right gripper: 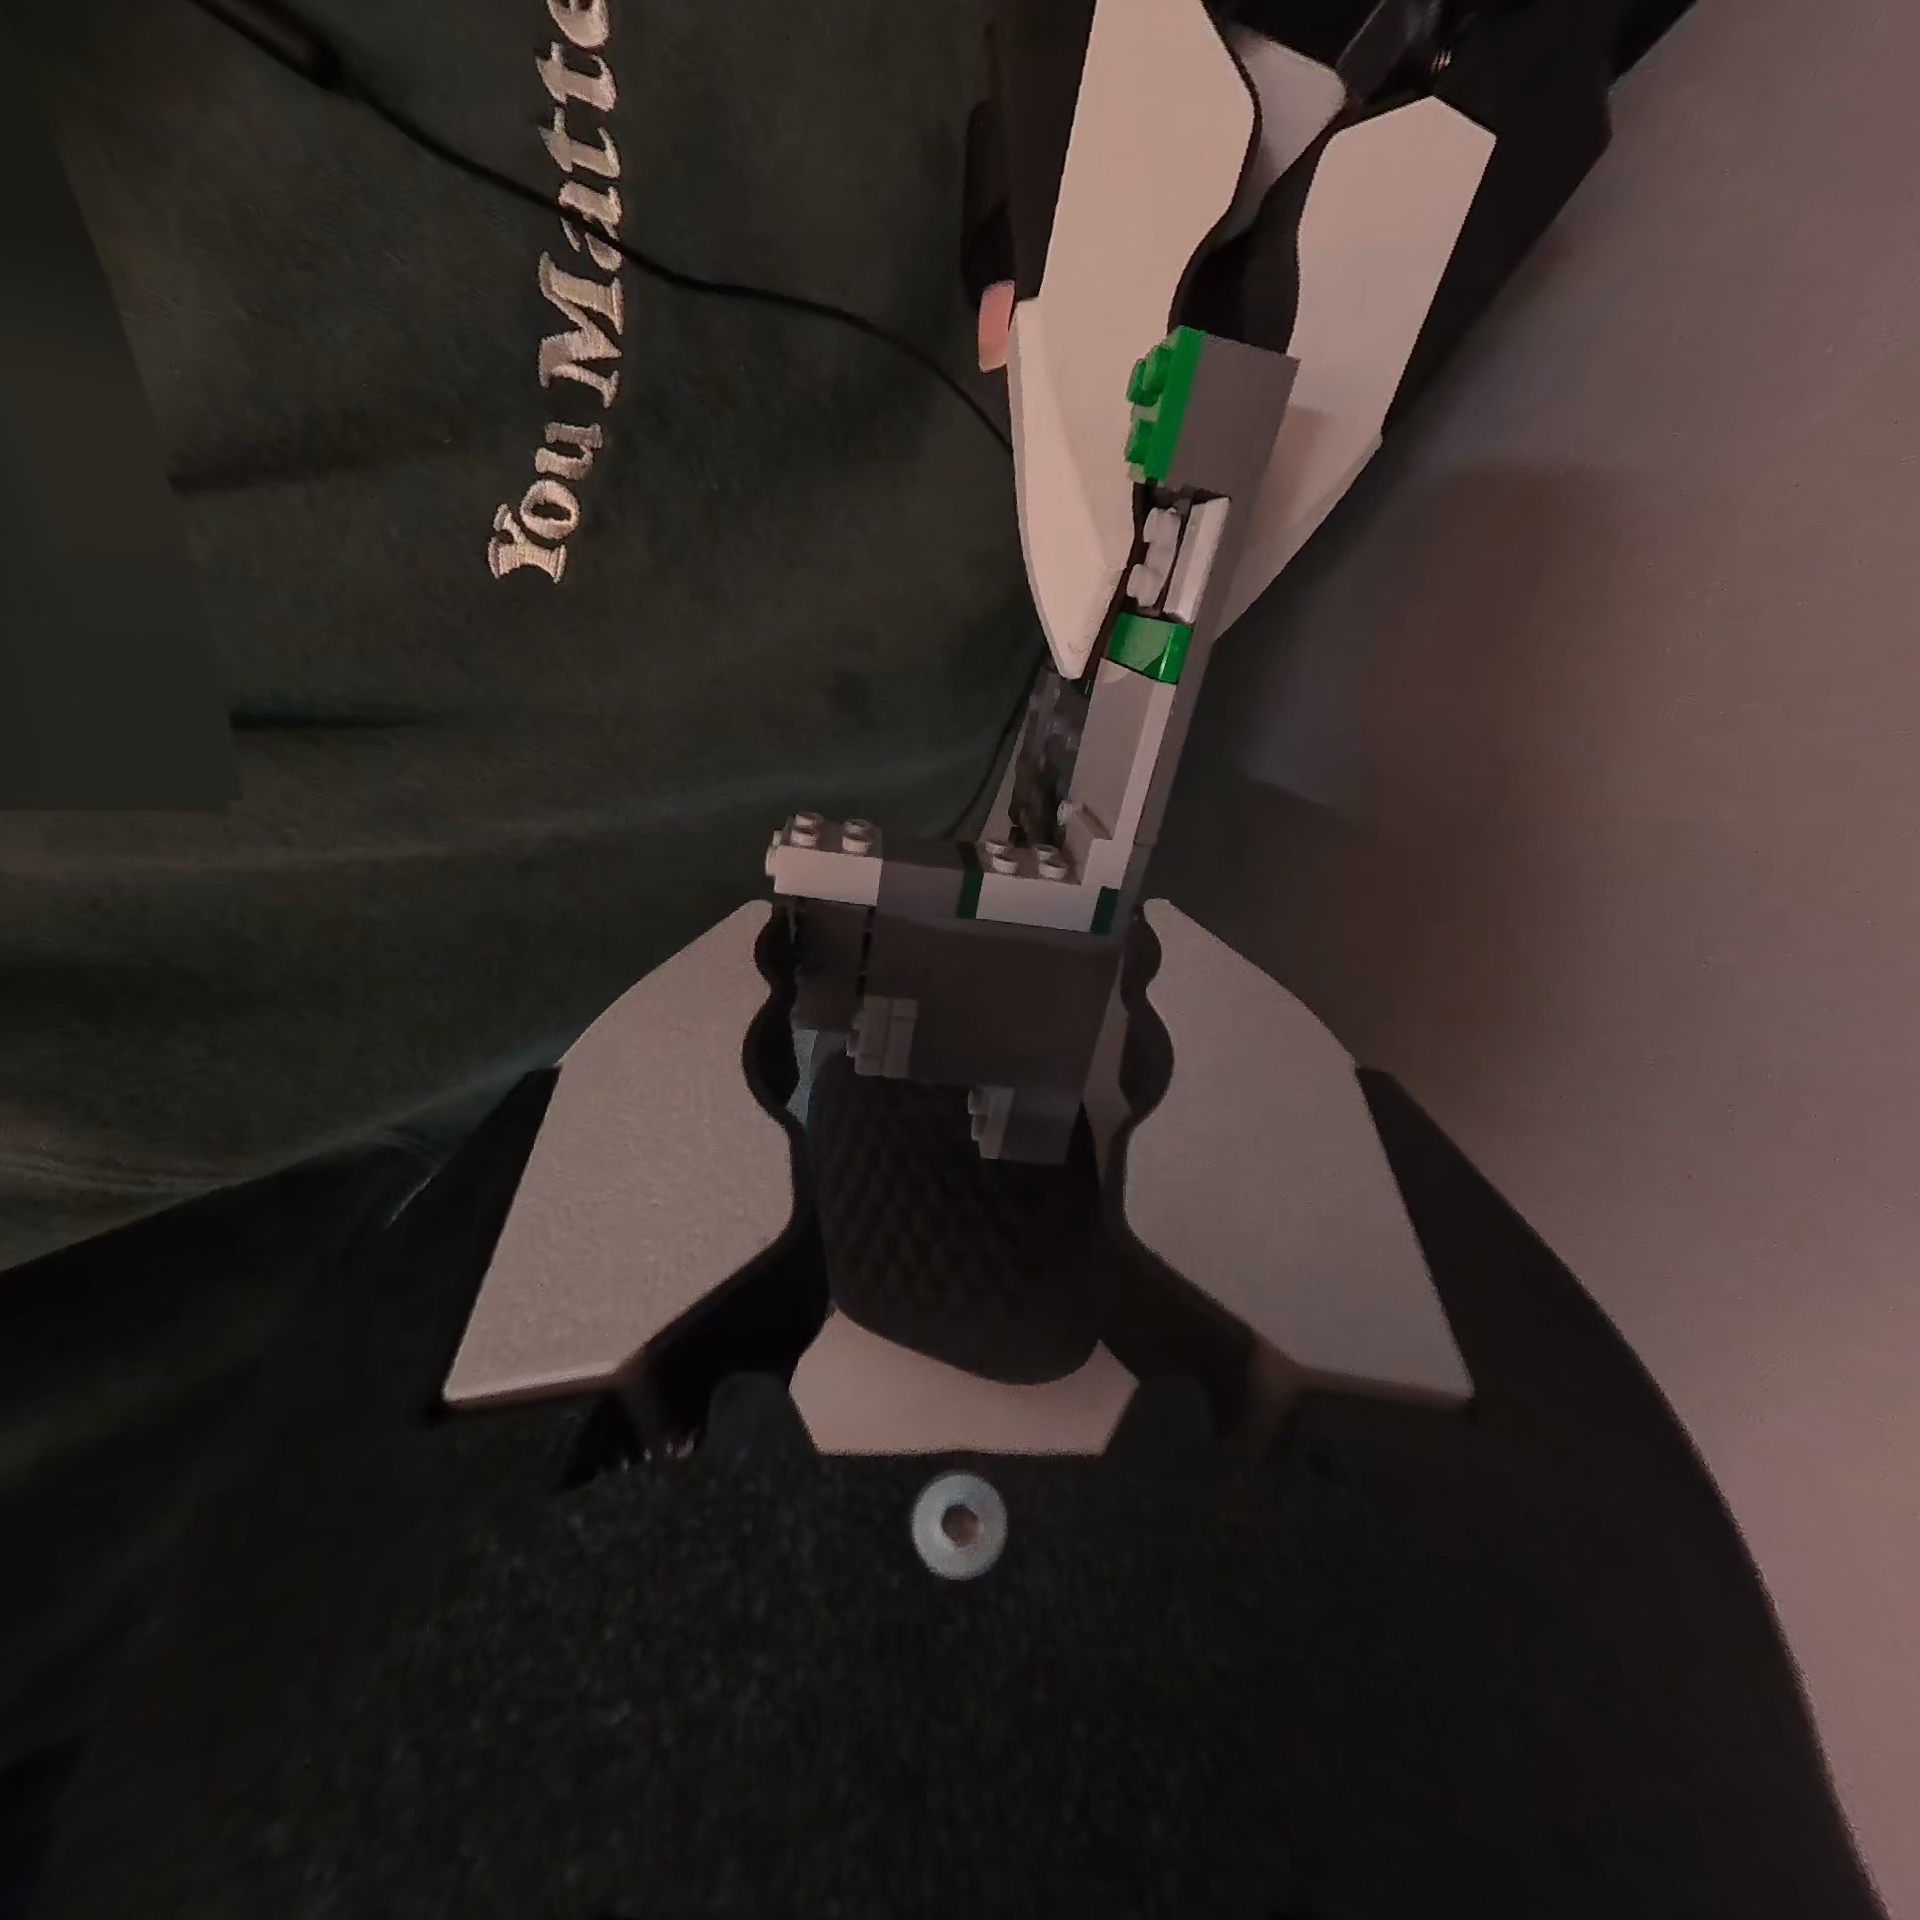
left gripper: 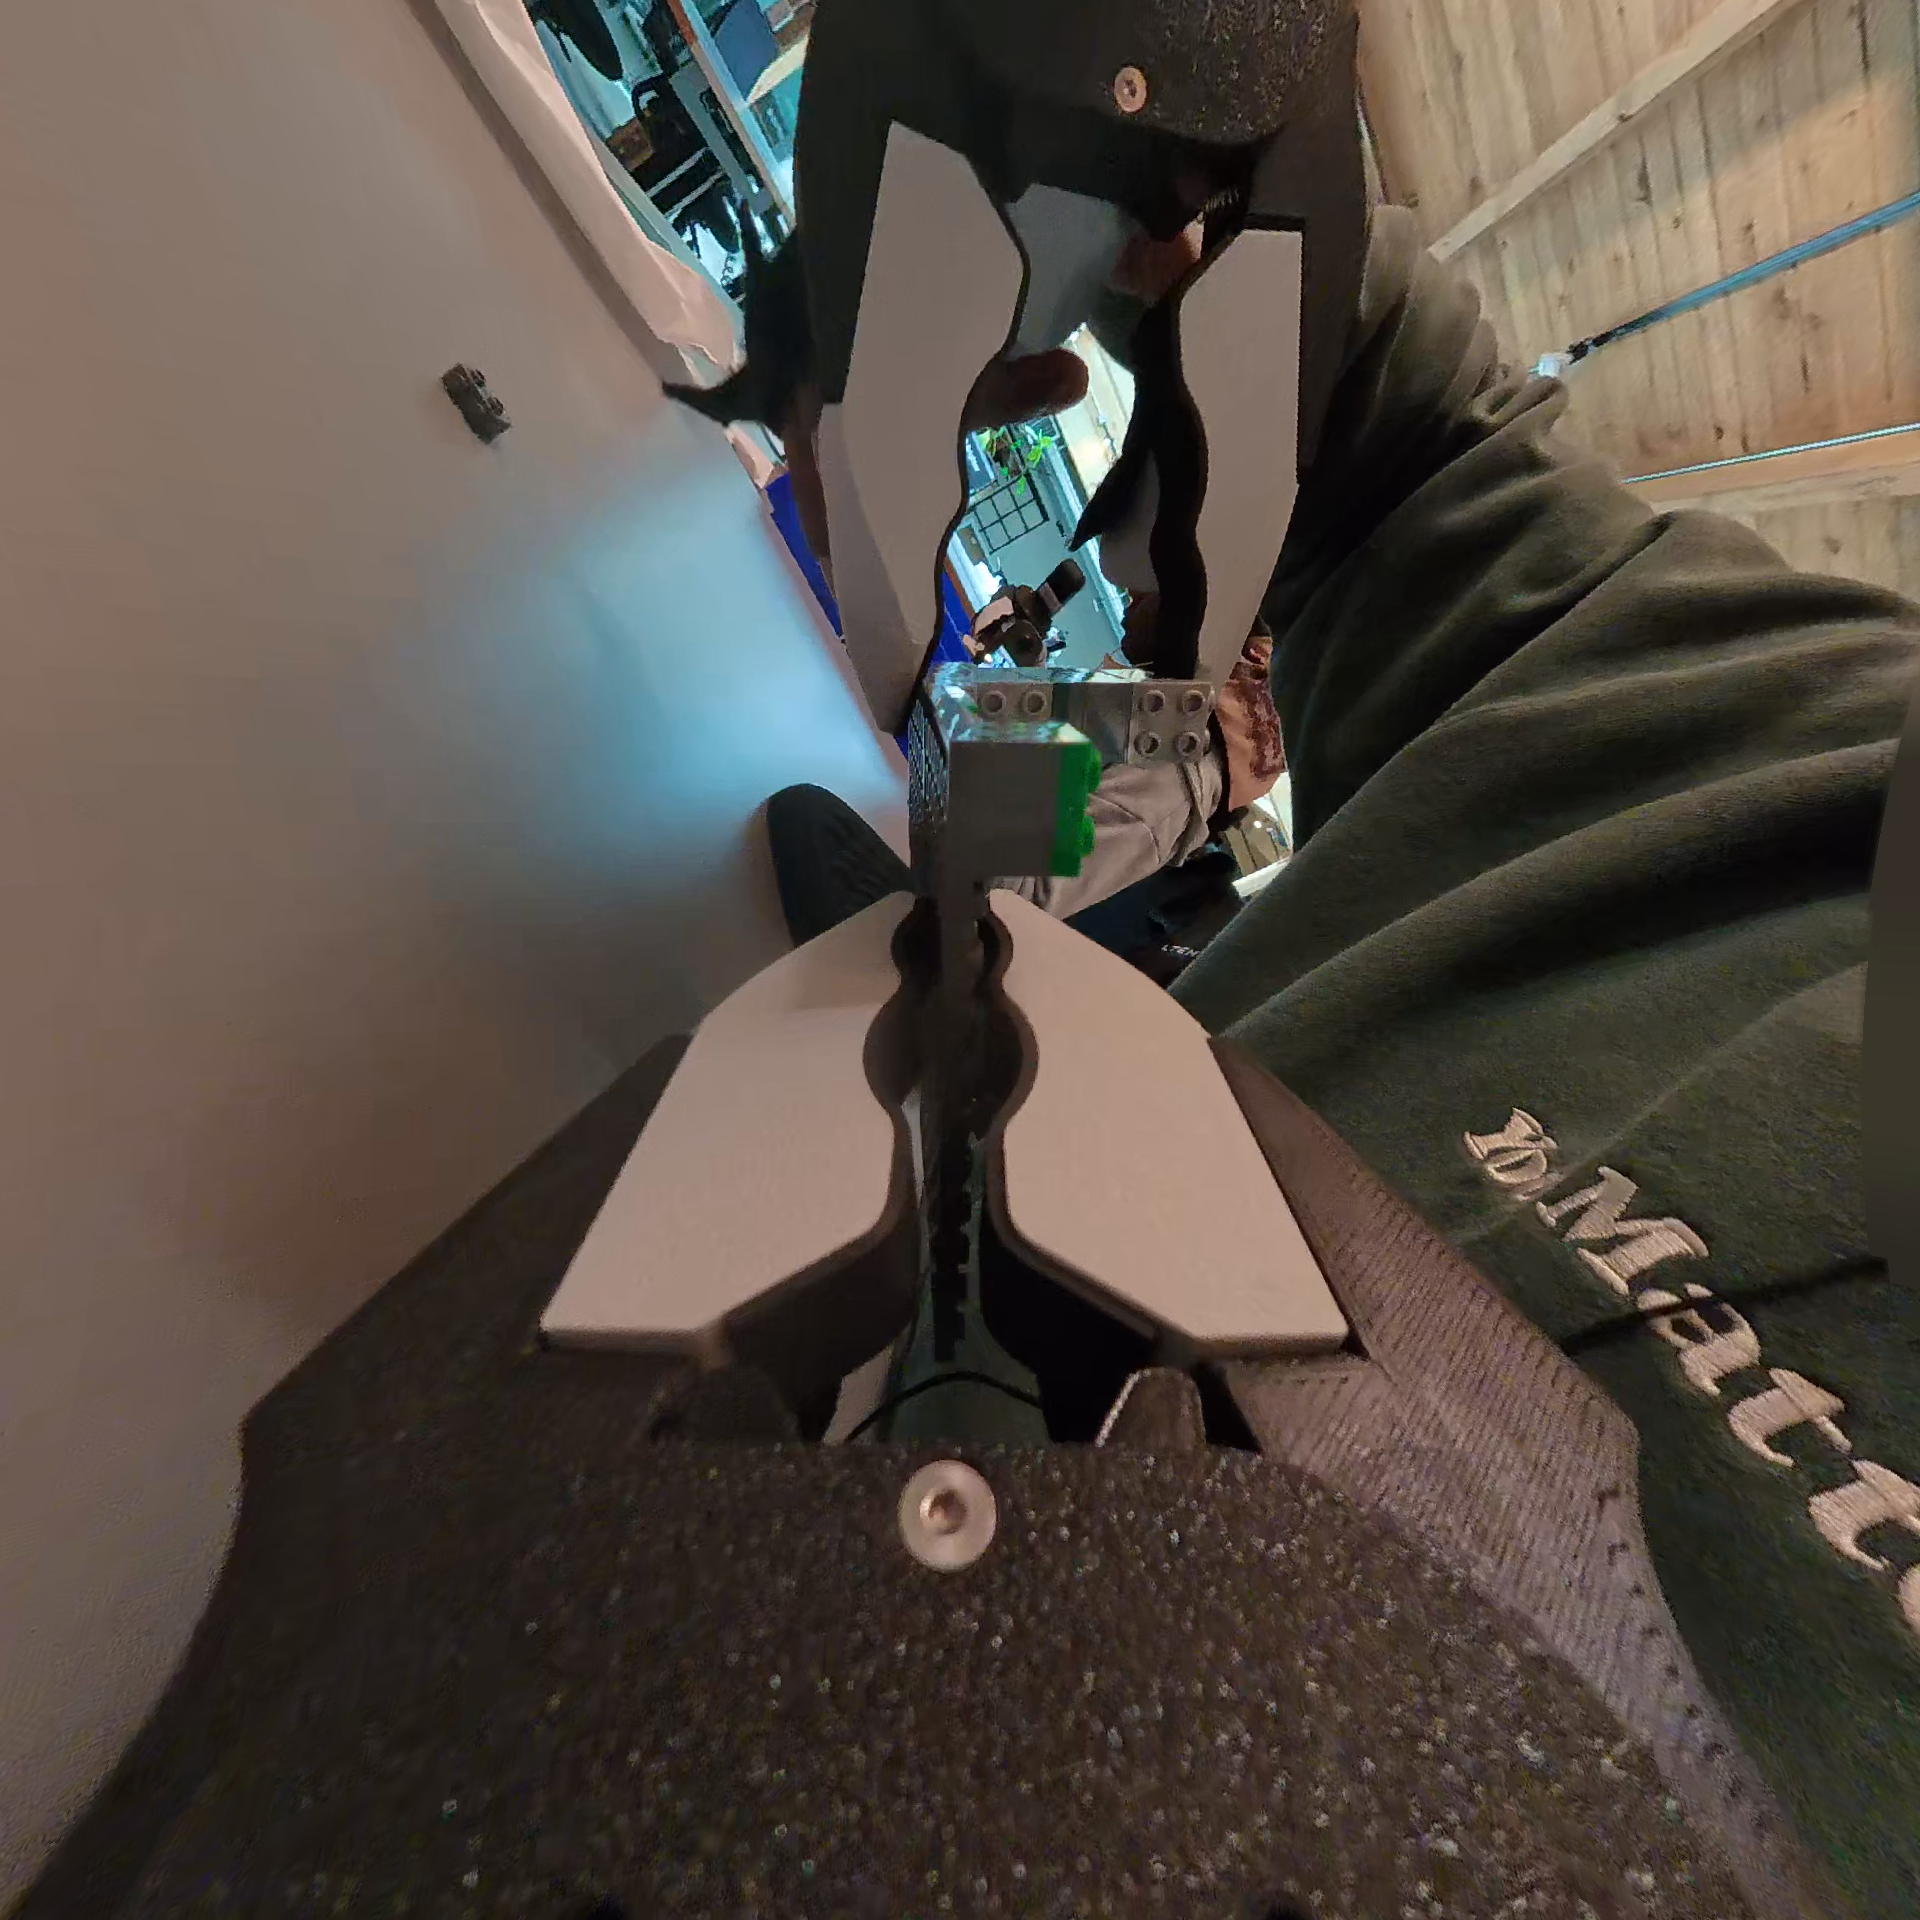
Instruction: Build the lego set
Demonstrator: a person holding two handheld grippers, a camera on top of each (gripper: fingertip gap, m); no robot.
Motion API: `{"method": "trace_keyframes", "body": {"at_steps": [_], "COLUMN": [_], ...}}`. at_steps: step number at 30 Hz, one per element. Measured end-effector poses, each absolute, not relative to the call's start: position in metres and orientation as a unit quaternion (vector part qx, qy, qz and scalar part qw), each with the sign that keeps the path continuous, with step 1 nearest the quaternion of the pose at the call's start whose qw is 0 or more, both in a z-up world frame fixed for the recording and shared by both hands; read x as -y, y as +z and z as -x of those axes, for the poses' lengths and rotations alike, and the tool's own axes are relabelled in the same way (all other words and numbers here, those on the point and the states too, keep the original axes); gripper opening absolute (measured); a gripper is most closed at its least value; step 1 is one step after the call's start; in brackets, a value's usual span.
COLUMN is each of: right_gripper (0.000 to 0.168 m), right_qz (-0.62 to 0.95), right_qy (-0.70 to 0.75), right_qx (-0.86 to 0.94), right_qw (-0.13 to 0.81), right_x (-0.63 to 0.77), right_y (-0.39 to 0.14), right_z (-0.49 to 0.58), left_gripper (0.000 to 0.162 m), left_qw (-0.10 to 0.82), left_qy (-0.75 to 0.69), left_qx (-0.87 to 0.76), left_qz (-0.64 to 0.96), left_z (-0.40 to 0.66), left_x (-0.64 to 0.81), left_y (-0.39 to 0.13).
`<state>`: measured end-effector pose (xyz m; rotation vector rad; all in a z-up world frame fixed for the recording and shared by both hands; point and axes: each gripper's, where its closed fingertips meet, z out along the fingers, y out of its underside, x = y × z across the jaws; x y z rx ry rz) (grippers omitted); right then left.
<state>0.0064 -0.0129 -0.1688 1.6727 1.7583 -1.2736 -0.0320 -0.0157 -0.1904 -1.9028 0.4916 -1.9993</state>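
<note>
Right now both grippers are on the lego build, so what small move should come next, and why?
Probably squeeze the two ends gently toward each other. The left gripper and right gripper each clamp one end of the grey and green lego build in mid-air, and a dark seam shows partway along it, so a section may not be fully seated.

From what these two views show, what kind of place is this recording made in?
Probably an indoor workshop or lab: a plain white table, a wood-plank wall, and shelving with equipment in the room beyond.

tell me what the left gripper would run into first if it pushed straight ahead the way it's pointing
Probably the right gripper, which faces it from the far end of the grey and green lego build that the left gripper is clamped on; depth is hard to judge.
</note>
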Motion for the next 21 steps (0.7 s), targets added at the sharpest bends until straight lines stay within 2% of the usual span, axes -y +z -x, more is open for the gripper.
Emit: {"method": "trace_keyframes", "body": {"at_steps": [12, 21], "right_gripper": [0.059, 0.058], "right_qz": [-0.604, -0.602], "right_qy": [-0.459, -0.433], "right_qx": [-0.642, -0.665], "right_qw": [0.11, 0.087], "right_x": [0.019, 0.024], "right_y": [-0.17, -0.175], "right_z": [0.006, 0.006], "left_gripper": [0.009, 0.009], "left_qw": [0.202, 0.216], "left_qy": [-0.695, -0.684], "left_qx": [-0.169, -0.186], "left_qz": [0.67, 0.672], "left_z": [0.044, 0.043], "left_x": [0.018, 0.023], "left_y": [-0.188, -0.19]}}
